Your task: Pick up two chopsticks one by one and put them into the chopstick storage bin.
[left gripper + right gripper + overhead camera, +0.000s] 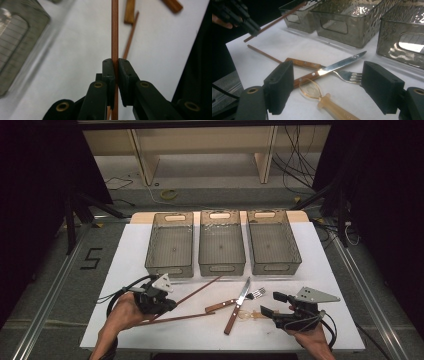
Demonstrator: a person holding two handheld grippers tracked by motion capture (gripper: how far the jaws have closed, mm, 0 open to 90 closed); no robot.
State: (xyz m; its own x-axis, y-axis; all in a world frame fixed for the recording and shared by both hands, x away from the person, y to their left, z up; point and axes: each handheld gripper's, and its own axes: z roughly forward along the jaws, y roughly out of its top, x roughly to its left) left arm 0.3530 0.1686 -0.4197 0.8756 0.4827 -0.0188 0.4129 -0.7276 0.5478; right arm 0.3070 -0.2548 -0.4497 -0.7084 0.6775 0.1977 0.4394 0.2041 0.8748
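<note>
My left gripper [172, 304] is shut on a thin brown chopstick [115, 37], which runs straight out from between the jaws, and it is lifted at the table's front left. A second chopstick [180, 318] lies flat on the white table. A wooden-handled knife [238, 306] crosses a wooden-handled fork [256, 294] at the front centre. A clear amber spoon [312, 91] lies just in front of my right gripper [329, 85]. That gripper stands open with nothing between its pads [279, 85].
Three grey see-through bins [170, 245] [222, 245] [274, 244] stand side by side across the back of the white table [330, 285], all looking empty. A person's hands hold both grippers at the front edge. Bare floor and cables lie beyond.
</note>
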